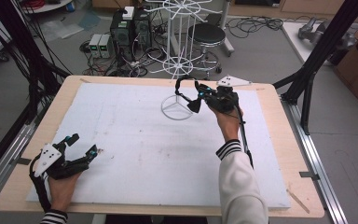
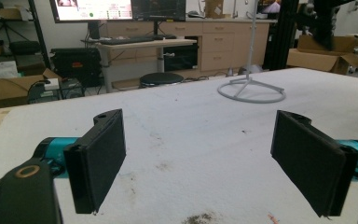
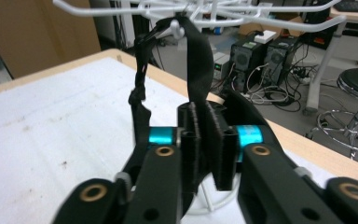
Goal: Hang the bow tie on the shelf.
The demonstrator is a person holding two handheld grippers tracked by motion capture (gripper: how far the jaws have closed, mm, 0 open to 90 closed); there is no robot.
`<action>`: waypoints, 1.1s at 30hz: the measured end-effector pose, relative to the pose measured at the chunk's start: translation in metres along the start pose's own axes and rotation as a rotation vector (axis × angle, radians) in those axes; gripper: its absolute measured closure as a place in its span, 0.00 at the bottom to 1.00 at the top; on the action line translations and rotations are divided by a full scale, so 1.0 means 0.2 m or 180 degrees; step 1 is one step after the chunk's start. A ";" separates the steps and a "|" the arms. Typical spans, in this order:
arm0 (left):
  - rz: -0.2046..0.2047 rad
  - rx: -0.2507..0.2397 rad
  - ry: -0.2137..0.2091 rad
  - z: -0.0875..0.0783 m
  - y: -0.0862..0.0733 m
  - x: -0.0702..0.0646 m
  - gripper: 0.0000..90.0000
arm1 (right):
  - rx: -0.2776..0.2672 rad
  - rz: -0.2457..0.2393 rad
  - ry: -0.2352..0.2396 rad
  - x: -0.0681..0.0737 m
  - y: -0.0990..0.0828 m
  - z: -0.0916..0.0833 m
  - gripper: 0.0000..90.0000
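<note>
The left gripper [image 1: 77, 144] rests on the white mat [image 1: 135, 154], jaws wide apart and empty. At centre stands the white wire rack [image 1: 179, 56]. The right gripper [image 1: 198, 100] clamps a black strap [image 3: 198, 65] looped over a rack arm.

High view overhead; gripper views low, share rack [image 2: 251, 91].

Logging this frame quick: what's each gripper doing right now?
Left gripper: open, nothing between its jaws, low over the table.
Right gripper: closed on the black strap, which loops over a hook of the white rack.
</note>
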State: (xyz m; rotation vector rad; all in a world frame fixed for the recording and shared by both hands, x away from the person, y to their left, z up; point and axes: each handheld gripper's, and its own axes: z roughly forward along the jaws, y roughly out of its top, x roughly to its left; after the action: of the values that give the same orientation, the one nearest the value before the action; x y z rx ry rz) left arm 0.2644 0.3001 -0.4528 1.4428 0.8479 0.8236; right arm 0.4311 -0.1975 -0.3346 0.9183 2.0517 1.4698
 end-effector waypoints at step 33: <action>0.0032 -0.0018 -0.0005 0.00 0.00 0.00 0.20 | -0.0036 0.0045 -0.0292 0.19 -0.24 -0.36 0.11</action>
State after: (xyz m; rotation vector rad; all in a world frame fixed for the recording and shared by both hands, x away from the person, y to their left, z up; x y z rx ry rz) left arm 0.2632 0.2998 -0.4530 1.4436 0.8371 0.8319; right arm 0.3439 -0.2269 -0.3556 0.9792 1.9731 1.4182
